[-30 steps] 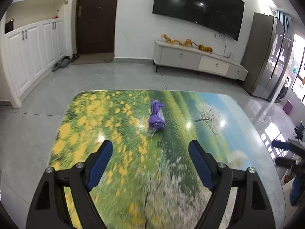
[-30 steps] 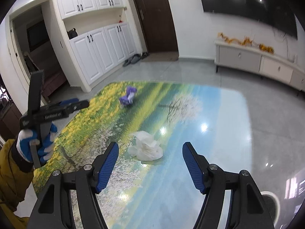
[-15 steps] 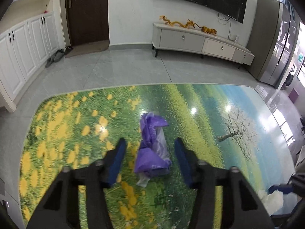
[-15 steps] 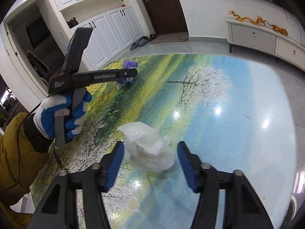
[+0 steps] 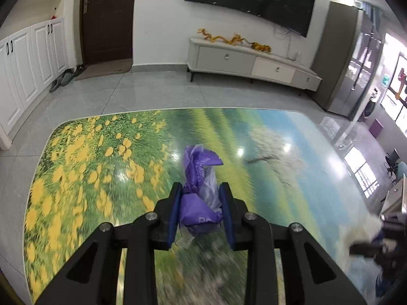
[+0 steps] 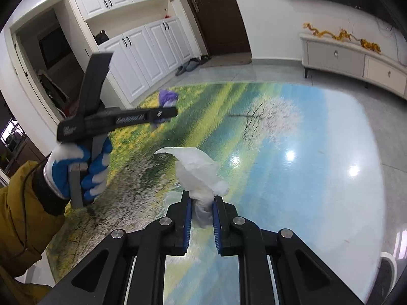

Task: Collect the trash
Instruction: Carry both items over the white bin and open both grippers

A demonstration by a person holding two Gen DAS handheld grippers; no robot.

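A crumpled purple plastic wrapper (image 5: 199, 193) sits between the blue pads of my left gripper (image 5: 201, 198), which is shut on it just above the printed table (image 5: 101, 167). My right gripper (image 6: 201, 203) is shut on a crumpled white tissue (image 6: 198, 175) and holds it over the table (image 6: 305, 178). The right wrist view also shows the left gripper (image 6: 162, 113) in a gloved hand with the purple wrapper (image 6: 166, 99) at its tip. The left wrist view shows the white tissue (image 5: 356, 231) blurred at the right edge.
The table has a glossy meadow-and-sky print and rounded corners. Grey tiled floor (image 5: 152, 91) surrounds it. A low TV cabinet (image 5: 251, 66) stands against the far wall, white cupboards (image 6: 142, 48) on the left, a fridge (image 5: 353, 58) on the right.
Both grippers have closed: the left on the purple wrapper, the right on the white tissue. Both pieces now sit between the pads, and the views are blurred by motion.
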